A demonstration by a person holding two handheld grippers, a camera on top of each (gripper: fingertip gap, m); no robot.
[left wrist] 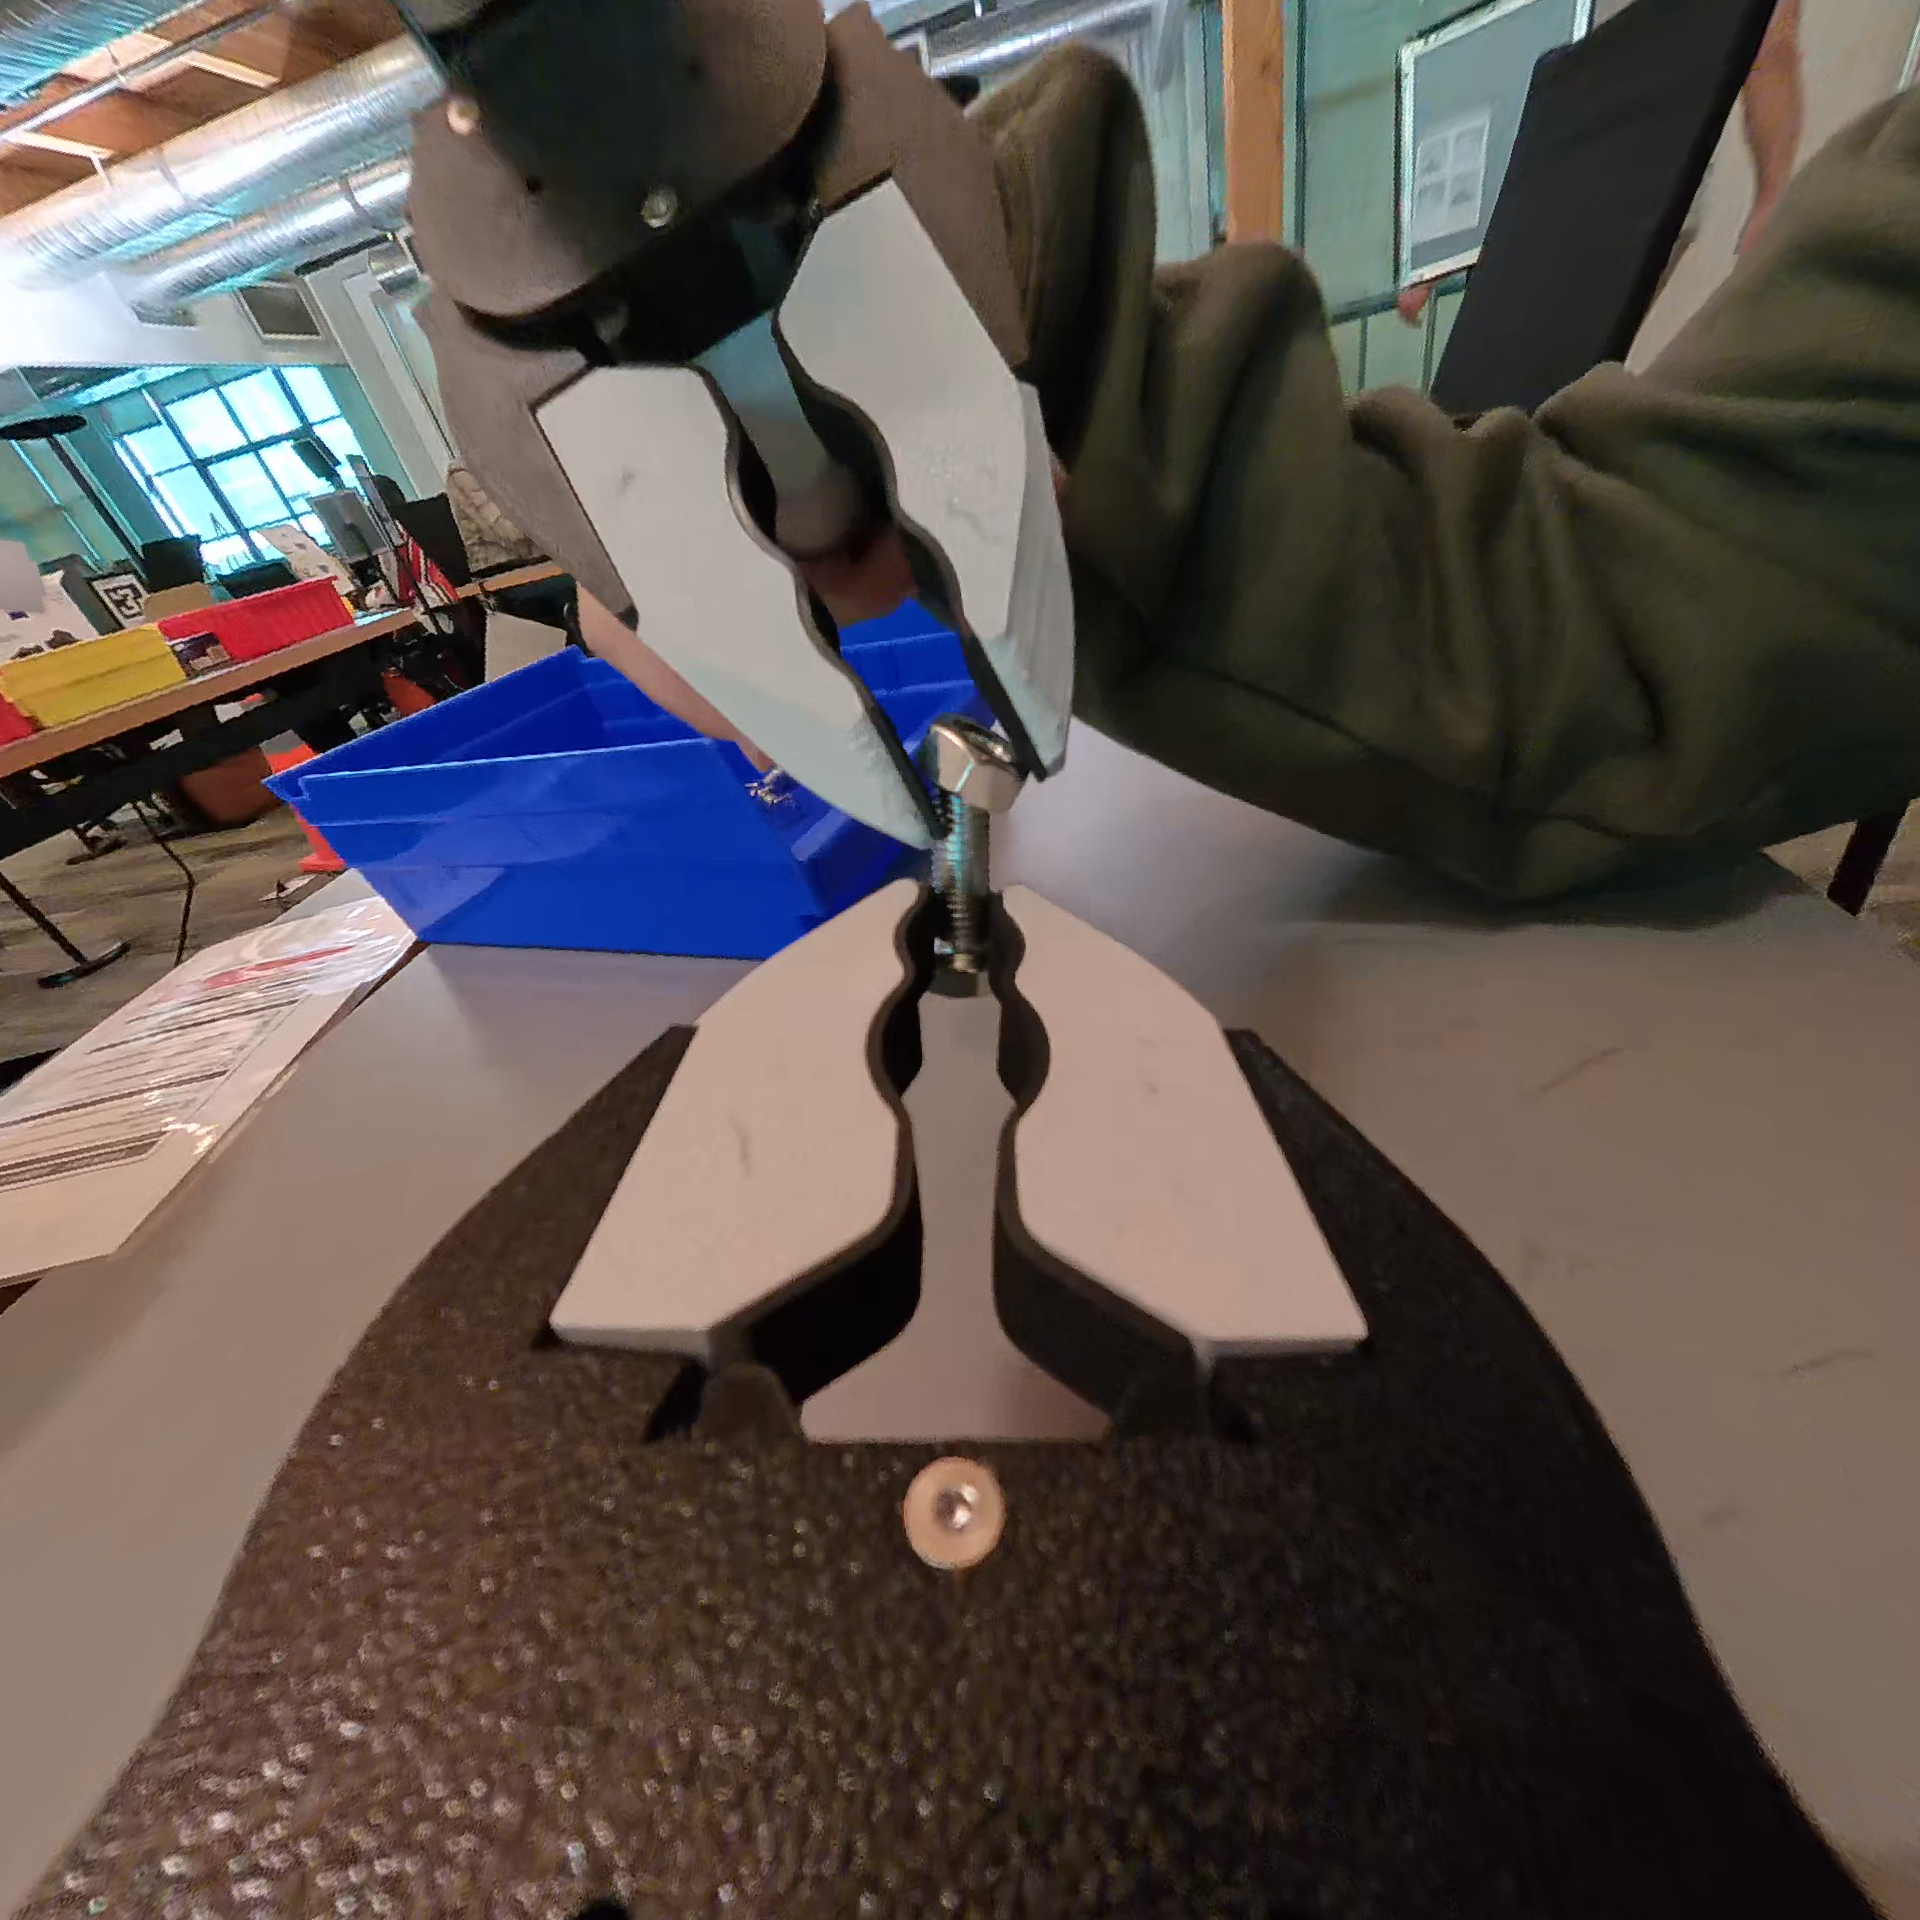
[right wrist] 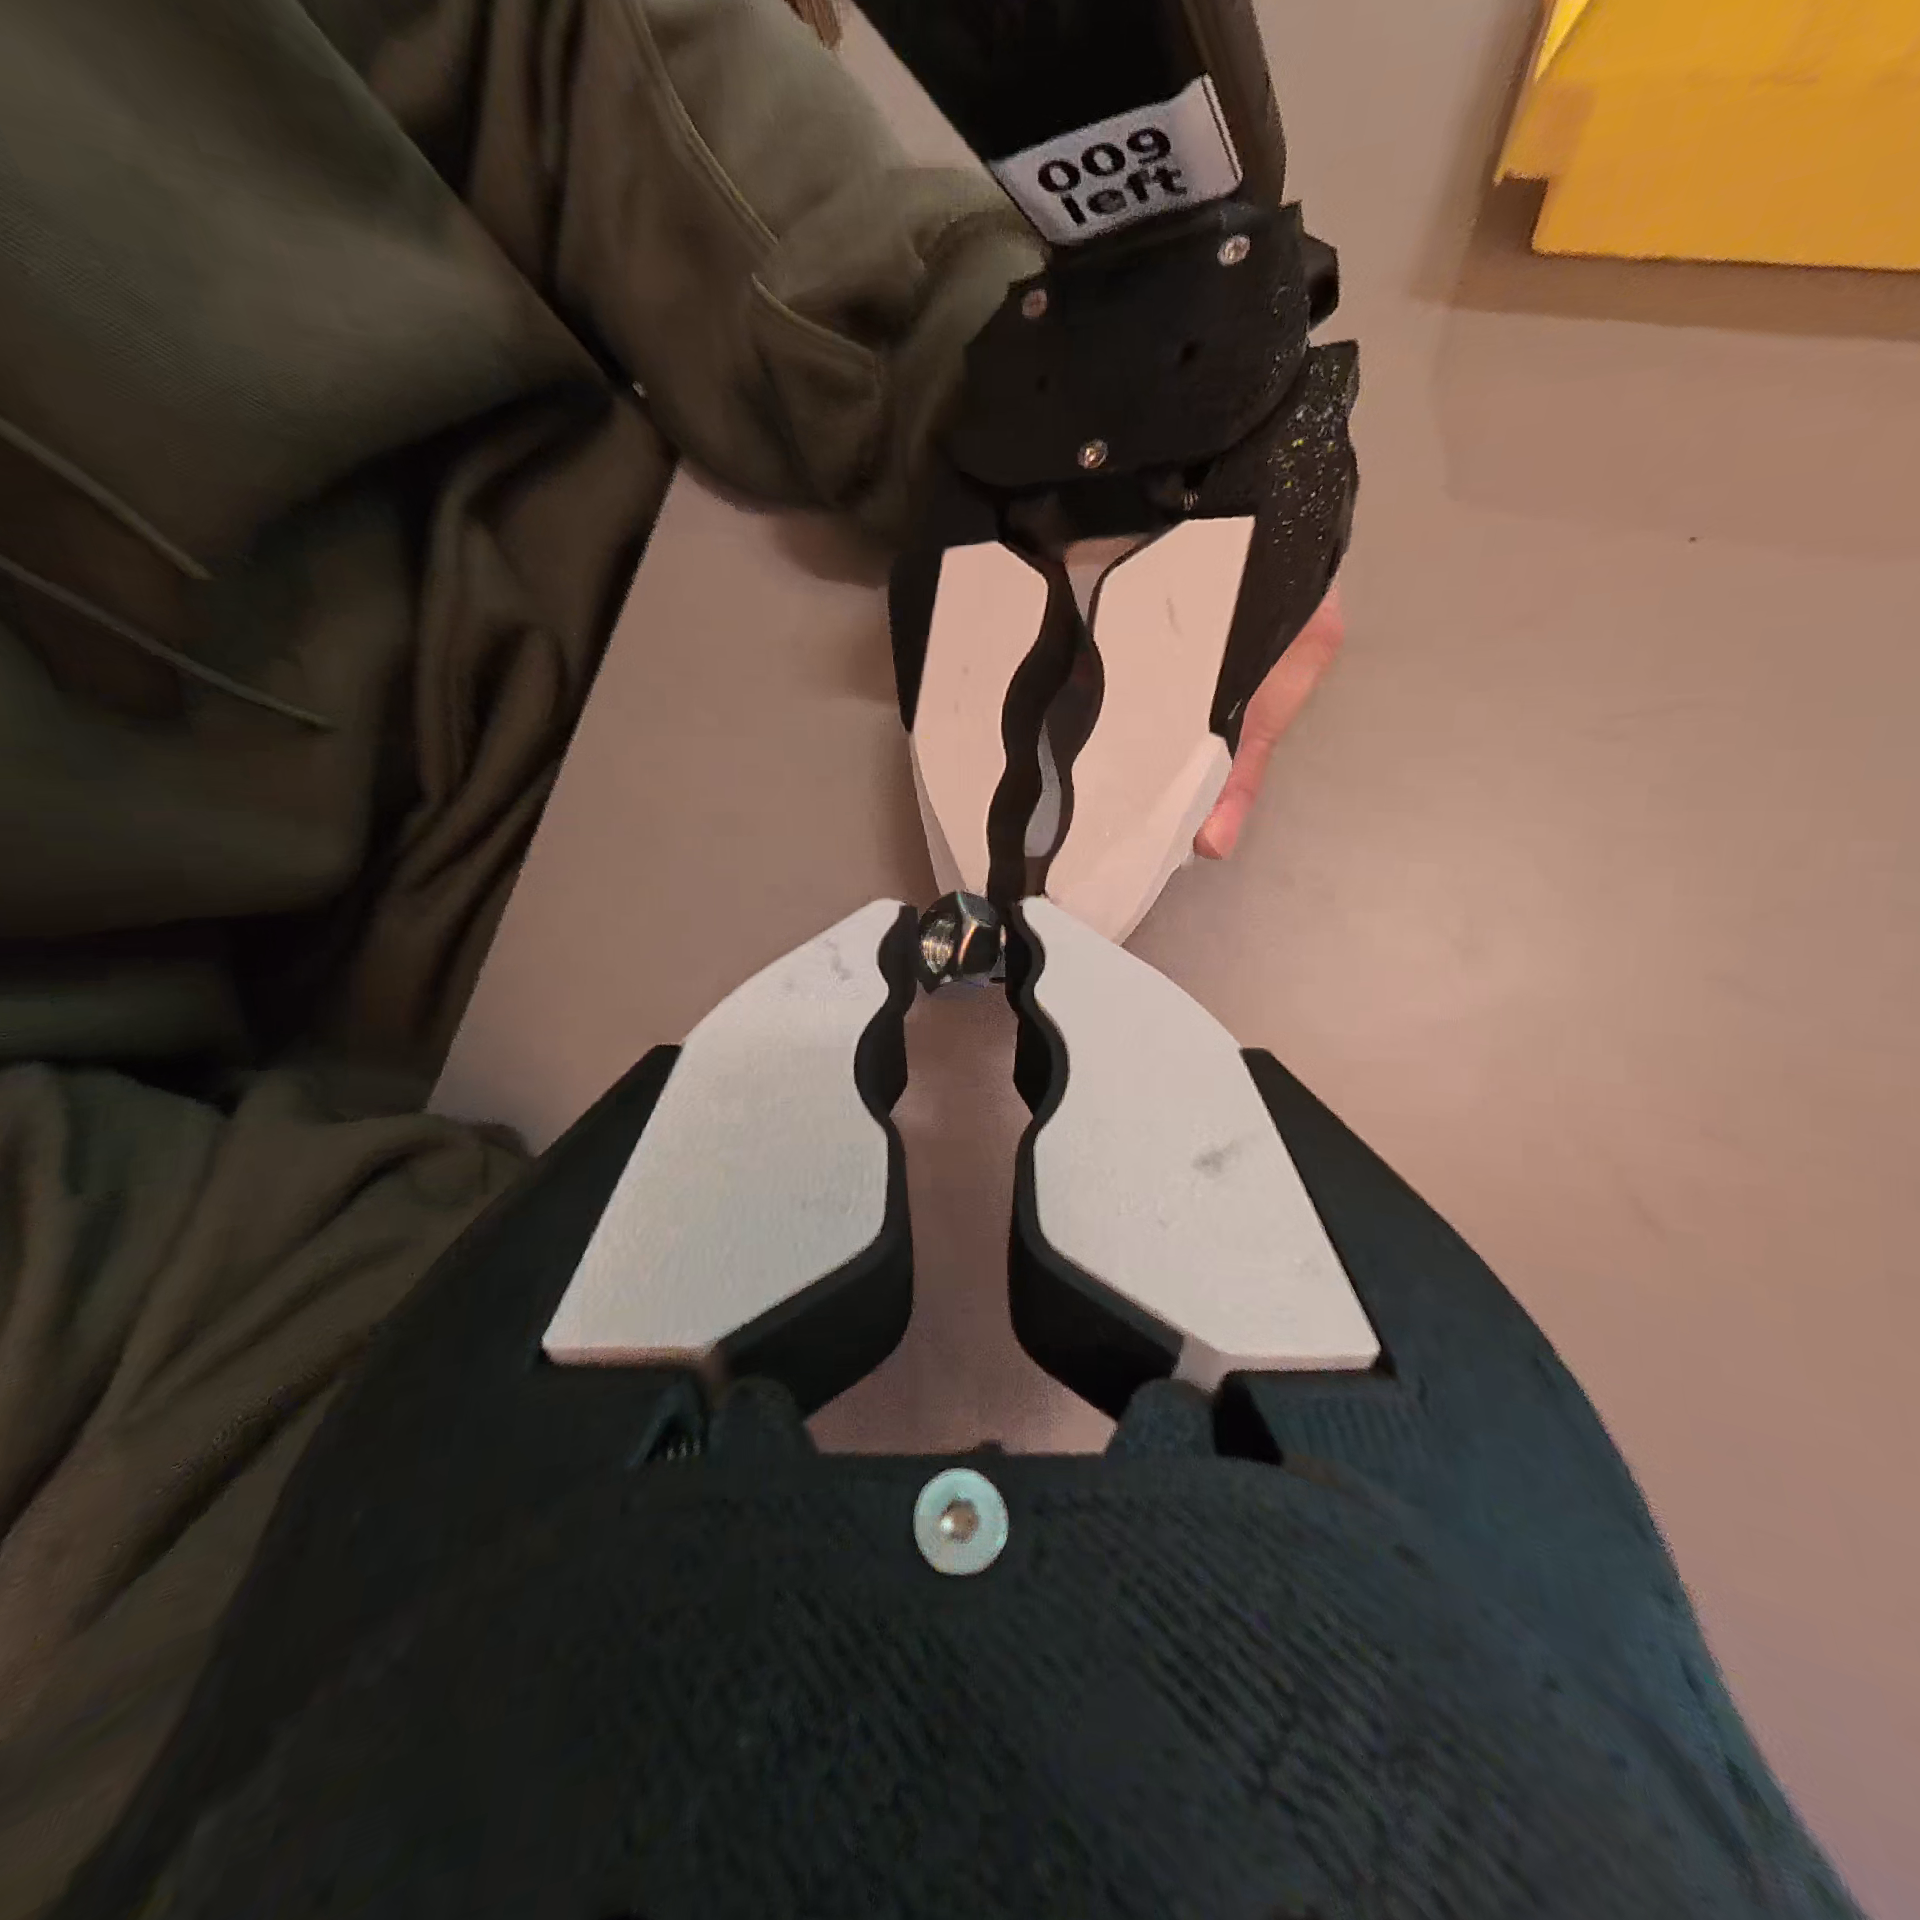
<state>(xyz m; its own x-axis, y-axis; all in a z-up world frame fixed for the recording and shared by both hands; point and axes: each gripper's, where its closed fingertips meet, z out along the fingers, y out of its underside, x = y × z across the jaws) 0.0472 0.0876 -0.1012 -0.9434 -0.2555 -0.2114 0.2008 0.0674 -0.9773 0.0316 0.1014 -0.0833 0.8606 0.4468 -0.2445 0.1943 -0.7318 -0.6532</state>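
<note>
Left hand-held gripper (left wrist: pixel 958 940) pinches bolt (left wrist: pixel 961 831); right hand-held gripper (right wrist: pixel 961 951) seemingly clamps its head.

Left gripper (left wrist: pixel 961 914): speckled black printed body, pale grey finger plates with wavy black inner edges, silver screw just behind the finger slot, right gripper (right wrist: pixel 961 951): same build, white label on left gripper's handle, olive-green sleeve (left wrist: pixel 1455 582) behind right gripper.

Bin (left wrist: pixel 540 831) on table (left wrist: pixel 1455 1091), behind bolt (left wrist: pixel 961 821); paper sheet (left wrist: pixel 156 1091) left.
</note>
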